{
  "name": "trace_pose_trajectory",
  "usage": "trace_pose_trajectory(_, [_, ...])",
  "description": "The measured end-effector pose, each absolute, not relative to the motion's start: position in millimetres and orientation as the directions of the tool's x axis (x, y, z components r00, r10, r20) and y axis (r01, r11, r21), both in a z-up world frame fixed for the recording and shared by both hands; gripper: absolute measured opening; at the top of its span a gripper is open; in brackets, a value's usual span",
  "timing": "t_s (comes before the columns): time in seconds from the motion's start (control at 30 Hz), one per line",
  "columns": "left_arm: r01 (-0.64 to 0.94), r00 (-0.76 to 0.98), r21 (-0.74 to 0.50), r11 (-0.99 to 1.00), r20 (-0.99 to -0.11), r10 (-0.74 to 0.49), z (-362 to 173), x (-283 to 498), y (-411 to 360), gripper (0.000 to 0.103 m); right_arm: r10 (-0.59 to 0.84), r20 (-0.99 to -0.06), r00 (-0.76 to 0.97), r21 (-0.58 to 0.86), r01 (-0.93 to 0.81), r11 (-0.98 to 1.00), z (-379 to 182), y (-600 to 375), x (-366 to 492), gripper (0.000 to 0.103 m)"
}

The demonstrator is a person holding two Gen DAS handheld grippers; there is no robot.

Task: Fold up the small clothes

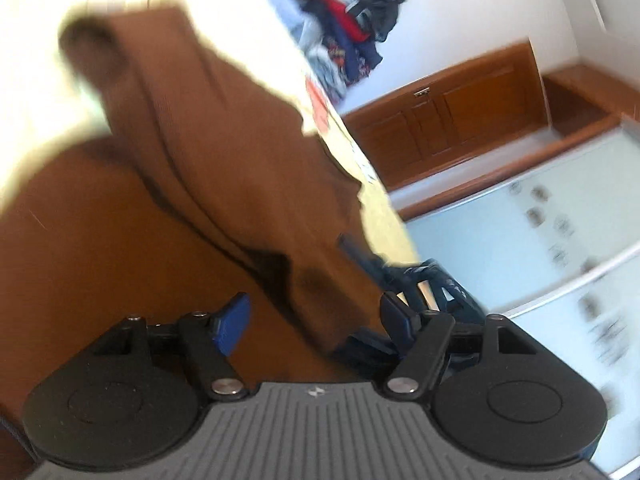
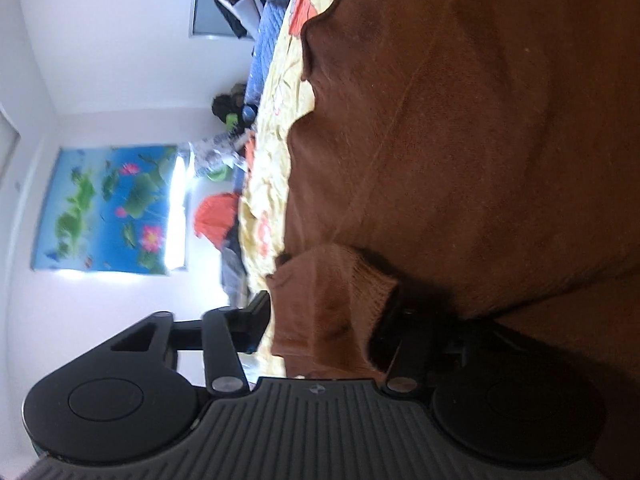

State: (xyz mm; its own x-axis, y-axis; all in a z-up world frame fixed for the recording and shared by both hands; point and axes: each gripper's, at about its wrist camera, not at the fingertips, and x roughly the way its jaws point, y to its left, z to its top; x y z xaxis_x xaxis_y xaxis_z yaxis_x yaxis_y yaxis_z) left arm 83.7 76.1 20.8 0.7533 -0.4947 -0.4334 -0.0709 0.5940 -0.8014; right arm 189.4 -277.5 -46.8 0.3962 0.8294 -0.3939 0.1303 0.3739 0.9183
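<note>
While the brown garment [image 1: 224, 168] is sprawled over the bed's floral sheet [image 2: 272, 184], both views are pretty blurry, so take the fine detail with a grain of salt. From the left wrist view, the left hand-held gripper [image 1: 316, 320] has its jaws standing apart, blue pads visible on either side, and a fold of the brown cloth runs down between them, but the pads don't look to be pressing on it. Off to the right of that fold, something dark blue and strappy [image 1: 424, 280] sits at the edge of the bed; can't tell what it is. Further back there's a heap of mixed clothes [image 1: 352, 20] against the white wall, and a wooden cabinet [image 1: 452, 116] beyond the bed. The right wrist view is rolled way over, so the bed runs vertically through the picture. There the right hand-held gripper [image 2: 324, 320] is clamped on a ribbed cuff or hem of the brown garment [image 2: 460, 140], with the bunched fabric squeezed between the fingers and spilling down over the front of the tool. The rest of the garment fills the right side of that view, lying on the yellow sheet. On the wall behind hangs a lotus picture [image 2: 108, 208], and an orange item [image 2: 216, 216] sits near the bed's far side.
</note>
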Motion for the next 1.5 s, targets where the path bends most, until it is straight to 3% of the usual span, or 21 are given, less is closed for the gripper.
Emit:
trace_pose_trajectory(0.03, [-0.069, 0.771, -0.767, 0.637, -0.447, -0.455, 27.6, 78.8, 80.1, 0.071, 0.819, -0.425, 0.386, 0.902, 0.106, 0.418, -43.2, -275.2, 190.3, 0.013])
trace_pose_trajectory(0.13, [-0.078, 0.818, -0.697, 0.713, -0.453, -0.354, 43.8, 70.7, 97.7, 0.071, 0.78, -0.486, 0.394, 0.847, -0.006, 0.531, -24.6, -266.6, 190.1, 0.013])
trace_pose_trajectory(0.33, [-0.142, 0.887, -0.63, 0.764, -0.424, -0.185, 70.9, 62.9, 145.0, 0.071, 0.781, -0.384, 0.492, 0.816, -0.215, 0.537, 66.4, -312.5, 197.6, 0.013])
trace_pose_trajectory(0.47, [-0.16, 0.911, -0.578, 0.8, -0.399, -0.106, 79.6, 54.8, 170.8, 0.075, 0.676, -0.467, 0.57, 0.735, -0.176, 0.655, 86.7, -380.4, 209.2, 0.012])
trace_pose_trajectory(0.63, [-0.165, 0.885, -0.569, 0.805, -0.445, -0.134, 68.2, 96.8, 171.3, 0.075, 0.556, -0.606, 0.569, 0.687, 0.022, 0.726, 33.3, -432.1, 217.6, 0.013])
trace_pose_trajectory(0.9, [-0.176, 0.751, -0.546, 0.819, -0.612, -0.247, 36.3, 194.3, 146.0, 0.072, 0.581, -0.589, 0.561, 0.709, 0.014, 0.705, 20.4, -428.6, 213.3, 0.013])
trace_pose_trajectory(0.93, [-0.171, 0.73, -0.539, 0.825, -0.632, -0.262, 33.9, 203.9, 142.4, 0.068, 0.583, -0.585, 0.564, 0.712, 0.012, 0.702, 22.4, -429.8, 215.0, 0.013])
trace_pose_trajectory(0.97, [-0.155, 0.705, -0.531, 0.833, -0.65, -0.283, 30.9, 212.7, 138.0, 0.054, 0.585, -0.579, 0.568, 0.714, 0.008, 0.7, 24.6, -431.3, 215.7, 0.013])
trace_pose_trajectory(1.0, [-0.142, 0.677, -0.513, 0.847, -0.674, -0.295, 28.4, 220.9, 132.8, 0.026, 0.589, -0.572, 0.571, 0.718, 0.002, 0.696, 29.2, -433.4, 217.2, 0.013])
trace_pose_trajectory(1.03, [-0.146, 0.653, -0.48, 0.865, -0.703, -0.28, 26.4, 227.8, 127.8, 0.009, 0.593, -0.566, 0.573, 0.721, -0.005, 0.692, 31.0, -433.5, 219.4, 0.013])
trace_pose_trajectory(1.2, [-0.157, 0.707, -0.332, 0.93, -0.695, -0.129, 42.4, 216.1, 122.3, 0.005, 0.628, -0.485, 0.608, 0.761, -0.059, 0.646, 43.8, -442.3, 217.0, 0.012])
trace_pose_trajectory(1.3, [-0.122, 0.673, -0.224, 0.967, -0.735, -0.085, 26.5, 217.0, 114.8, 0.005, 0.558, -0.619, 0.553, 0.681, 0.023, 0.732, 14.4, -439.7, 228.2, 0.012])
trace_pose_trajectory(1.37, [-0.087, 0.702, -0.14, 0.986, -0.712, -0.039, 26.9, 208.7, 103.7, 0.008, 0.546, -0.646, 0.533, 0.662, 0.037, 0.748, -2.4, -435.5, 228.2, 0.012])
trace_pose_trajectory(1.43, [-0.093, 0.727, -0.068, 0.993, -0.686, 0.021, 39.2, 196.6, 95.0, 0.01, 0.545, -0.622, 0.562, 0.678, 0.038, 0.734, -2.0, -434.4, 221.5, 0.017])
trace_pose_trajectory(1.47, [-0.1, 0.747, -0.033, 0.994, -0.663, 0.053, 49.2, 189.2, 92.1, 0.01, 0.539, -0.609, 0.582, 0.683, 0.04, 0.729, 2.7, -436.0, 218.1, 0.032])
trace_pose_trajectory(1.5, [-0.1, 0.776, -0.012, 0.995, -0.626, 0.071, 60.5, 178.9, 88.7, 0.011, 0.529, -0.59, 0.61, 0.683, 0.027, 0.73, 10.8, -438.6, 213.8, 0.059])
